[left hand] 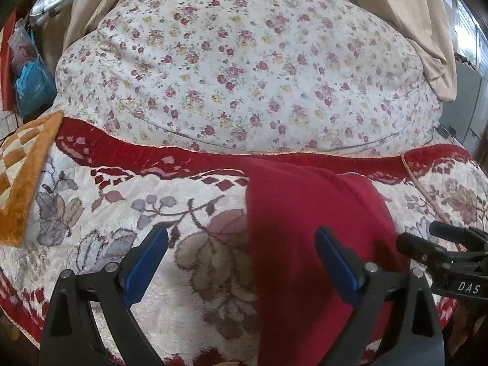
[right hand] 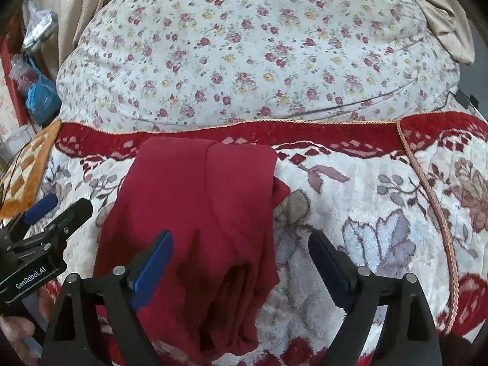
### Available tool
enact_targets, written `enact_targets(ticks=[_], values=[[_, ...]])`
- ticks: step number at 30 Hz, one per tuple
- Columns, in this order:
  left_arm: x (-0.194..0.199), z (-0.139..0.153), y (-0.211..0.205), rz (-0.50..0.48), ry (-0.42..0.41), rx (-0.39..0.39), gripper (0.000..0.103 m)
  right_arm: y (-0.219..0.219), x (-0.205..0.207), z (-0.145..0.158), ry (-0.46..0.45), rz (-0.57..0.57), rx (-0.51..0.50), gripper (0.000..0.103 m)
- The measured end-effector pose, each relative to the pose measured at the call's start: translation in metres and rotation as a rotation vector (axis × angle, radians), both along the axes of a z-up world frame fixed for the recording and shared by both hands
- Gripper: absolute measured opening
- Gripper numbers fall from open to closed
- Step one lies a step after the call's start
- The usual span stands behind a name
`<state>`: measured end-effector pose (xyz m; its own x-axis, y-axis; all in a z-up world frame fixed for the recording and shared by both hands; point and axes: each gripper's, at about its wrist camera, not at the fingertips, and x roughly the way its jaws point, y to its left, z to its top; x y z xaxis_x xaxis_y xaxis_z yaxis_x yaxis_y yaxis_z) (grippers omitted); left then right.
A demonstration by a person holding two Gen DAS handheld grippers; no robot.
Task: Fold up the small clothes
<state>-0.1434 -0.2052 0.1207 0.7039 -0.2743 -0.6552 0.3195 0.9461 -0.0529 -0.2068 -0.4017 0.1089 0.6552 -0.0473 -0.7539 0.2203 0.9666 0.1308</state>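
Both the left gripper (left hand: 241, 262) and right gripper (right hand: 241, 262) are showing matte black triangular arms with silver round screw heads and blue pads (right hand: 154, 270) lining the fingers, while white lettering is reading "DAS" at one frame's lower right and "GenRobot.AI" at the other's lower left.

"DAS" right claw (left hand: 439, 241), "GenRobot.AI" perhaps left (right hand: 61, 207)

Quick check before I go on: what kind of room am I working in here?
Most likely a home bedroom: the red garment lies on a plush floral blanket, a flower-print quilt is heaped behind it, and beige curtains hang beyond.
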Motion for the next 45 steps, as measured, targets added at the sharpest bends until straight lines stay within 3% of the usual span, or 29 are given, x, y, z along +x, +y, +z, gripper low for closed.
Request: enact_targets(ticks=[27, 45], values=[[0.009, -0.010, 0.000, 0.046, 0.027, 0.024, 0.096, 0.009, 0.007, -0.016, 0.043, 0.046, -0.007, 0.095], [0.007, -0.011, -0.003, 0.027, 0.006, 0.056, 0.096, 0.008, 0.008, -0.026, 0.064, 0.046, 0.021, 0.095]])
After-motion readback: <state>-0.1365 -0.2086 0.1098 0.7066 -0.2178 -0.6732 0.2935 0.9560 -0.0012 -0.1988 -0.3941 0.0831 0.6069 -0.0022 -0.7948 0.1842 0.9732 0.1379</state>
